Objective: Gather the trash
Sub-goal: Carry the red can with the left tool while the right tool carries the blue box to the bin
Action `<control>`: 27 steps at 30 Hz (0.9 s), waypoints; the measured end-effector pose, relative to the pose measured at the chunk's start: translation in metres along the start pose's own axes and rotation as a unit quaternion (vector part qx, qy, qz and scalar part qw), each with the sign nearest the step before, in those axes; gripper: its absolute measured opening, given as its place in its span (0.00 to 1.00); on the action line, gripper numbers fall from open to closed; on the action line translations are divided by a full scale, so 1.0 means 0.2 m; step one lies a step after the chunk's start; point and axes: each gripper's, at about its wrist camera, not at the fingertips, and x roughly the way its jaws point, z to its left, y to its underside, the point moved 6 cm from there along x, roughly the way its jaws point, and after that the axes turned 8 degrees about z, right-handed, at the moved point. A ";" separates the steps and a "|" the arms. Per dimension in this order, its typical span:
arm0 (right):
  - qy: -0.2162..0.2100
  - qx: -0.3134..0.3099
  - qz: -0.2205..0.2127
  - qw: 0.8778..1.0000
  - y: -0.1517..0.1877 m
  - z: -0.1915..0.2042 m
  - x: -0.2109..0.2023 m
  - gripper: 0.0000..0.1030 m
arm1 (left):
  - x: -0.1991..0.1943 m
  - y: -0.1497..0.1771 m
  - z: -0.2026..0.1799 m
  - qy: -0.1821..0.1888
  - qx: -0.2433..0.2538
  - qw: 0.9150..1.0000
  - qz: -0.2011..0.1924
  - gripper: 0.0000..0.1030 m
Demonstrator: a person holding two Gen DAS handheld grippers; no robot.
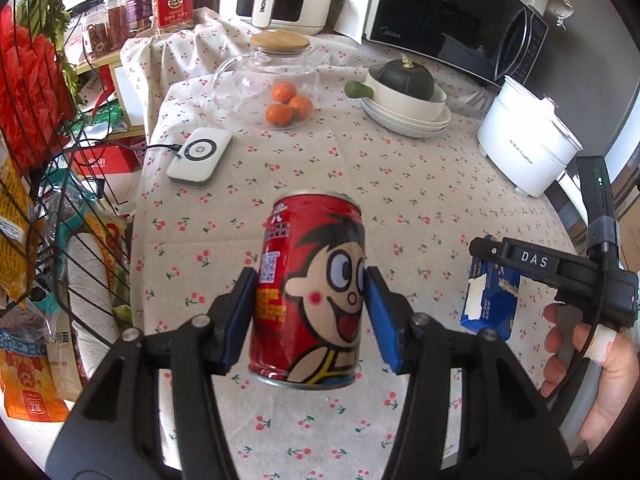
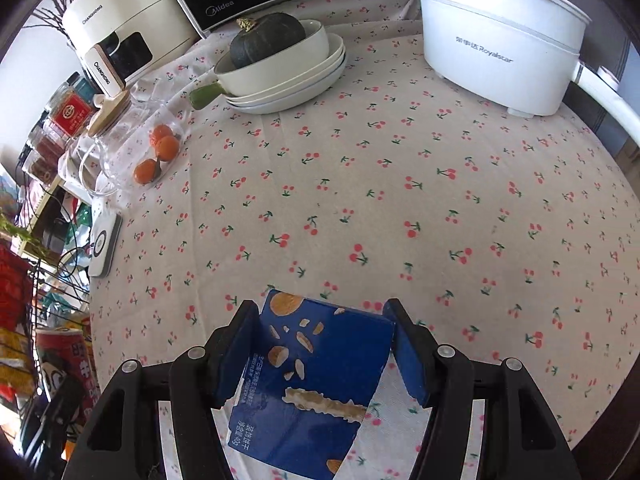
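- Red can (image 1: 310, 292) with a cartoon face sits clamped between the blue pads of the left gripper (image 1: 310, 300), centre of the left wrist view, lifted clear of the cherry-print tablecloth (image 1: 400, 200).
- Right gripper (image 2: 316, 356) squeezes a blue biscuit box (image 2: 312, 384) from both sides, low in the middle of the right wrist view; the box is tilted, its torn end toward the camera.
- Seen from the left wrist, that same box hangs at the right edge of the frame, just under the black gripper body, with a person's hand (image 1: 592, 368) around the handle.
- The can shows again at the lower left of the right wrist view.
- A wire basket (image 1: 60, 200) stuffed with packets fills the left side of the left wrist view.
- Farther up the table: a glass jug (image 1: 266, 76) with a wooden lid, three oranges (image 1: 288, 106) just before it, a white charger pad (image 1: 199, 157), and a dark squash (image 1: 406, 78) in stacked white dishes (image 1: 408, 116).
- A white cooking pot (image 2: 500, 40) stands at the upper right of the right wrist view.
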 end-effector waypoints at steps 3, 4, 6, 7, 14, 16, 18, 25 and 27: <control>0.004 -0.004 -0.006 1.000 0.07 -0.12 -0.10 0.64 | -0.03 0.05 -0.09 0.016 0.006 1.000 -0.002 0.54; 0.004 -0.004 -0.008 1.000 0.10 -0.17 -0.14 0.64 | -0.04 0.07 -0.13 0.023 0.008 1.000 -0.002 0.54; 0.006 -0.002 -0.012 1.000 0.15 -0.25 -0.21 0.64 | -0.05 0.11 -0.20 0.036 0.013 0.999 0.000 0.54; 0.005 -0.001 -0.016 1.000 0.18 -0.30 -0.25 0.64 | -0.06 0.13 -0.23 0.043 0.017 0.999 0.001 0.54; 0.037 -0.004 -0.033 0.999 0.40 -0.65 -0.45 0.64 | -0.07 0.26 -0.53 0.078 0.072 0.994 0.012 0.54; 0.042 0.003 -0.037 0.998 0.46 -0.75 -0.50 0.64 | -0.07 0.29 -0.62 0.095 0.092 0.991 0.018 0.54; 0.048 0.012 -0.039 0.998 0.51 -0.86 -0.54 0.64 | -0.07 0.32 -0.71 0.110 0.111 0.987 0.022 0.54; 0.070 0.047 -0.050 0.995 0.69 -1.19 -0.64 0.64 | -0.06 0.46 -0.98 0.135 0.168 0.976 0.039 0.54; 0.064 0.058 -0.043 0.995 0.75 -1.26 -0.65 0.64 | -0.05 0.50 -1.06 0.139 0.189 0.971 0.044 0.54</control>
